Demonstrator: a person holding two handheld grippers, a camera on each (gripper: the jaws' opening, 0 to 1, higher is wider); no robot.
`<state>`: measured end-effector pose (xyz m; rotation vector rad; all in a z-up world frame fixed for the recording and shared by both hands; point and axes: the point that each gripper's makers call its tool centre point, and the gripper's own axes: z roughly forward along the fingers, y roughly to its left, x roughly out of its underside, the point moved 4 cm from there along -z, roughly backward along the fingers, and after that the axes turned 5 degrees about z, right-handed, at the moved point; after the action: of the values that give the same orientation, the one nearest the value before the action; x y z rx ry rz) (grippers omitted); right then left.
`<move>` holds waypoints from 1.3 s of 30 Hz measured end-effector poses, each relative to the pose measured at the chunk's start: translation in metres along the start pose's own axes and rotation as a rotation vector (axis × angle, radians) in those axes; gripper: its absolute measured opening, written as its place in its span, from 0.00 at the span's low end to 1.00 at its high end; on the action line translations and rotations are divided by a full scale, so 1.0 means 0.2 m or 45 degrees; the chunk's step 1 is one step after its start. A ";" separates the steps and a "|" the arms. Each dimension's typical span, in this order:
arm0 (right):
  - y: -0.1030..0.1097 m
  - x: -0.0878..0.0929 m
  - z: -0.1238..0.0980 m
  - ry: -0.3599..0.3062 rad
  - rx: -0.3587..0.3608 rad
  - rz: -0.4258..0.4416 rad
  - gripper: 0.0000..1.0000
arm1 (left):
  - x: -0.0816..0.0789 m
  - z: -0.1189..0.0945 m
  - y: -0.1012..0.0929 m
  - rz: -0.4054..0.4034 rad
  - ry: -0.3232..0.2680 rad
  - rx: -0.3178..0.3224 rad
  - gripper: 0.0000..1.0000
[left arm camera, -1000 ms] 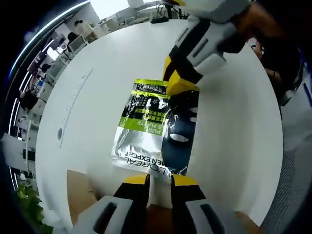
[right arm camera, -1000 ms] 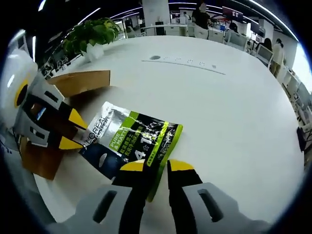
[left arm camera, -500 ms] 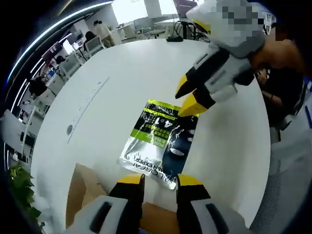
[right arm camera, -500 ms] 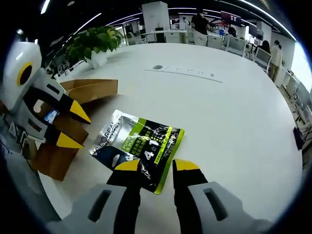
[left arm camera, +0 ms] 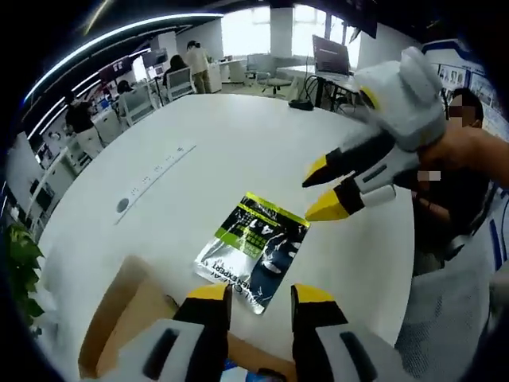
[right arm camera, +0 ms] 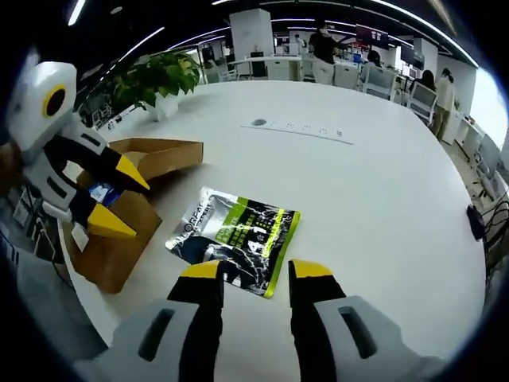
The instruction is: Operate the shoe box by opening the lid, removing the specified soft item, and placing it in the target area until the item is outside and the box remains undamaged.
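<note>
The pouch (right arm camera: 236, 238) lay flat mid-frame on the white table (right arm camera: 382, 199), right of the open shoe box (right arm camera: 127, 215); both grippers' jaws were released, empty.

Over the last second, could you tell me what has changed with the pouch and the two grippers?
Both grippers have let go of the pouch and drawn back: the right gripper and the left gripper now hover open above it. The pouch stays flat on the white table, beside the open cardboard box.

Both views look down from above, facing each other across the same pouch (left arm camera: 253, 248) (right arm camera: 235, 235).
</note>
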<state>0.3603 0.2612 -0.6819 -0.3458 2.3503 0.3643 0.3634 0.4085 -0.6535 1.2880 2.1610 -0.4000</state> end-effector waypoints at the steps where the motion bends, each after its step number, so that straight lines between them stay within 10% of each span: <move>1: 0.01 0.00 -0.01 -0.003 -0.001 0.000 0.32 | 0.00 -0.01 0.00 -0.010 -0.012 -0.002 0.30; 39: 0.21 -0.01 -0.38 -0.135 0.038 -0.080 0.58 | 0.20 -0.55 0.08 -0.183 -0.267 -0.180 0.55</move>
<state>0.2991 0.2729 -0.6209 -0.3757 2.2335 0.3095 0.3274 0.5015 -0.5914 0.9721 2.0699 -0.4126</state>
